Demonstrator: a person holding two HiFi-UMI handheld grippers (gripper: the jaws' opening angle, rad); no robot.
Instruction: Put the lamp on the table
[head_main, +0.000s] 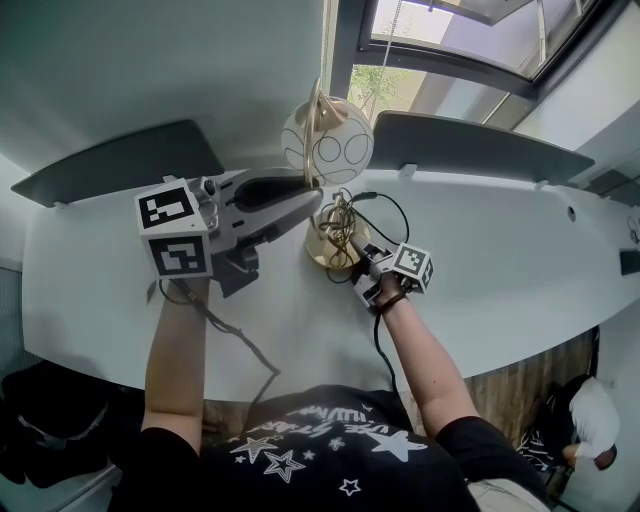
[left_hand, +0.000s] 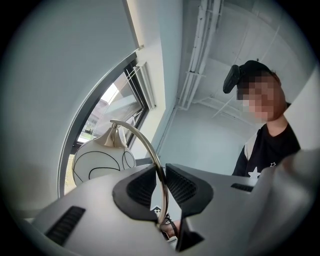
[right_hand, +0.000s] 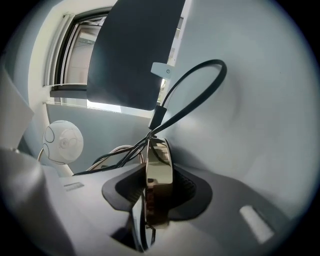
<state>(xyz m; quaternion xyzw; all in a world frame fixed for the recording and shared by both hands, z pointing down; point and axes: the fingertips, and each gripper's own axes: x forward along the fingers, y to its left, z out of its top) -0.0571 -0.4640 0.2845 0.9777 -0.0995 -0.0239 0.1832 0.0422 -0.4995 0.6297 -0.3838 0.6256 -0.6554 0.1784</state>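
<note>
Lamp (head_main: 325, 150) sits upright near the middle of the white tabletop (head_main: 500, 270); long axis runs from the brass base (right_hand: 159, 175), on the person's side, up to the white globe shade (left_hand: 97, 160); shade end leans away twd the window (head_main: 450, 40). A thin arched arm (left_hand: 145, 145) curves up and over into the shade's cap. L gripper (head_main: 312, 195) reaches in from the left; its jaws are closed on that arm partway up, pads pinching the rod from both sides. R gripper (head_main: 358, 252) is low, w/ jaws clamped on the base rim, disc edge-on btw the pads. A black cord (right_hand: 197, 95) loops off the base; can't tell if the base touches the tabletop.
</note>
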